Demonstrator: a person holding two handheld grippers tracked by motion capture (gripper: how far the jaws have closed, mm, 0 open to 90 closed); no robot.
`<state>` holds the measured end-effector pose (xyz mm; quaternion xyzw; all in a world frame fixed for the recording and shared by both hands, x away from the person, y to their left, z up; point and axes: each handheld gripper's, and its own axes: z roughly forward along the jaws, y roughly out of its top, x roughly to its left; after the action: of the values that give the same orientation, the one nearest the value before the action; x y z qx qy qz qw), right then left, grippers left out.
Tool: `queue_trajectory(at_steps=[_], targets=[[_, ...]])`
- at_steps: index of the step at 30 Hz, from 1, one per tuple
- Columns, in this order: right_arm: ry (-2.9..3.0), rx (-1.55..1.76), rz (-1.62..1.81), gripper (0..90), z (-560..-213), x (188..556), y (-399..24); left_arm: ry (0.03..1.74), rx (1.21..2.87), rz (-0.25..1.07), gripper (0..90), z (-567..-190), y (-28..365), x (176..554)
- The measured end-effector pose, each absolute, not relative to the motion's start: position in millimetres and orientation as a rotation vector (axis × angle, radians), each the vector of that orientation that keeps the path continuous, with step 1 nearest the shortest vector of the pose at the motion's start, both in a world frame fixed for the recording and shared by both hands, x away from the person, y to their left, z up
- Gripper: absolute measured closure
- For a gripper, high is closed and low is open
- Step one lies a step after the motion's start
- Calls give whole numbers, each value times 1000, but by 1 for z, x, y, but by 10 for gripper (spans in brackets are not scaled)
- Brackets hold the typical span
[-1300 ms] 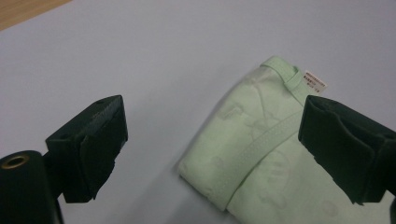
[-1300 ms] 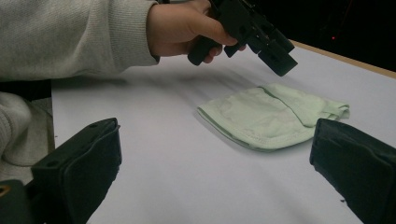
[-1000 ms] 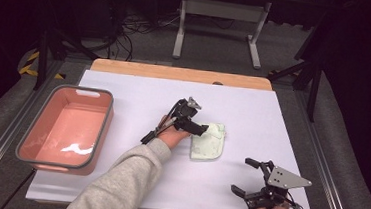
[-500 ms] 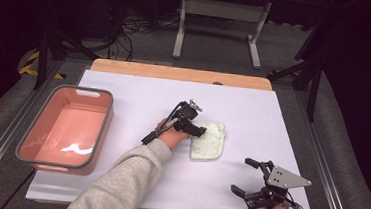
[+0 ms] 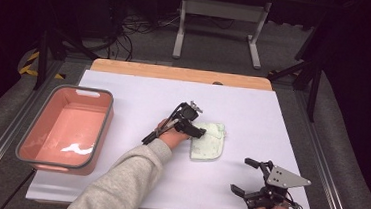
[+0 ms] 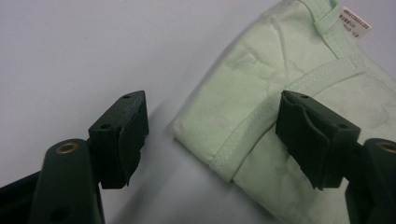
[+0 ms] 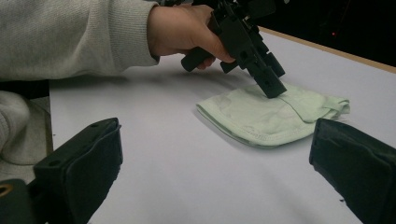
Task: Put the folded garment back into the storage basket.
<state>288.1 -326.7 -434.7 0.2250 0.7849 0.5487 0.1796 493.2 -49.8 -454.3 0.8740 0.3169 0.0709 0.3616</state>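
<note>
High view: folded pale-green cloth (image 5: 207, 142) lies centre-right of frame on white table (image 5: 272, 121). Left gripper (image 5: 197, 132) sits at cloth's left edge, tips angled down onto it. Right gripper (image 5: 242, 176) low right of frame, well apart from cloth, jaws wide, nothing in them. Pink bin (image 5: 25, 144) at left of frame.

Left gripper view: jaws have just been closing but a clear gap remains; a folded corner of cloth (image 6: 261, 116) lies between them, one pad over the fabric, no pinch yet. Stitched hem runs upper right to lower centre; label at upper right.

Right gripper view: cloth (image 7: 261, 119) mid-frame, left gripper (image 7: 273, 88) tip down on its top.

Judgement: light, soft, limp, prob. unfolds if lifted by one layer. Best to pinch all layers at the hemmed corner.
</note>
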Motion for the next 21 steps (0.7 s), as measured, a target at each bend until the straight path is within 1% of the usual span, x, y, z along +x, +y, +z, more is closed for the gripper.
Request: queue_trajectory(at_steps=[4,8,13,17,21], targets=[[2219,637,1549,29,-435,288,-327,814,2257,171,319,-453,-51,492],[2219,635,1559,29,-435,288,-327,810,2263,146,435,-451,-53,489],[2219,633,1557,29,-435,288,-327,813,2260,100,555,-450,-54,487],[2221,635,1560,30,-435,288,-327,798,2253,50,683,-450,-54,487],[2221,636,1562,30,-435,288,-327,779,2260,61,734,-449,-56,485]])
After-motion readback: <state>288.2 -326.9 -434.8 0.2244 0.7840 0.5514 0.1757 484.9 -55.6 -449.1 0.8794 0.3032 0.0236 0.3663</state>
